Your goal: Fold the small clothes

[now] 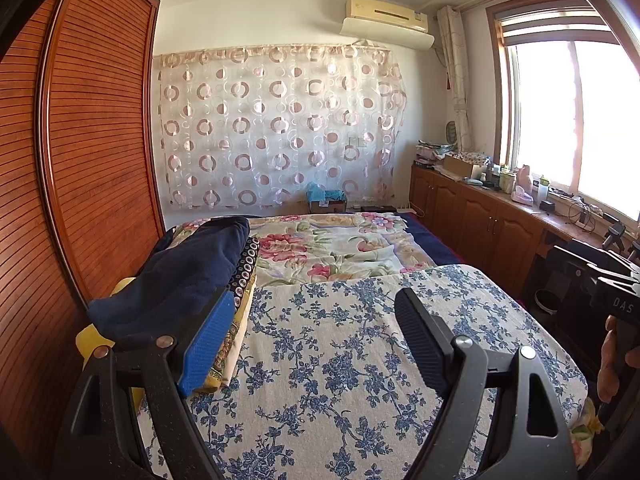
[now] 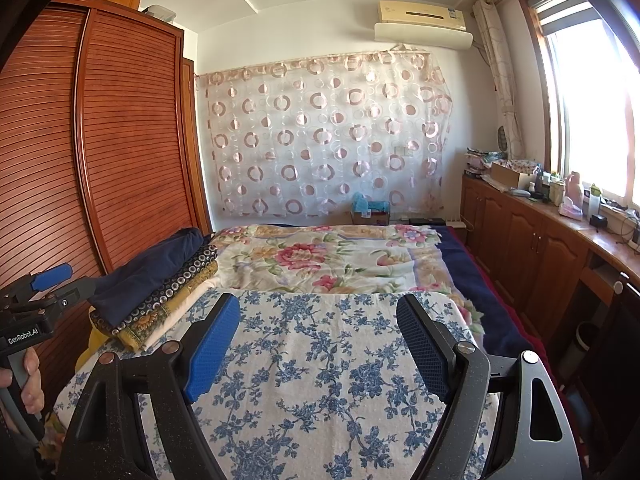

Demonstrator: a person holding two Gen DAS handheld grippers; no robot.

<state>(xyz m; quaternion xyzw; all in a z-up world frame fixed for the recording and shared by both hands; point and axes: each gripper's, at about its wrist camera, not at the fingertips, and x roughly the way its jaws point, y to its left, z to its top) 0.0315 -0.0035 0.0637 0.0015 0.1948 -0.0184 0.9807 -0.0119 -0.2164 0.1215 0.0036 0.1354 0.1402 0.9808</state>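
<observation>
On the bed [image 2: 460, 280], a blue-flowered cloth [image 2: 320, 360] lies flat and covers the near end. At its left edge sits a pile of folded clothes [image 2: 160, 292], with a dark blue one on top. Behind the pile stands a brown wardrobe [image 2: 120, 140]. Along the right wall, a counter [image 2: 576, 236] under the window holds a cardboard box [image 2: 508, 174], bottles and other small things. Both the left gripper [image 1: 308, 344] and right gripper [image 2: 320, 348] are wide open above the cloth, holding nothing.
</observation>
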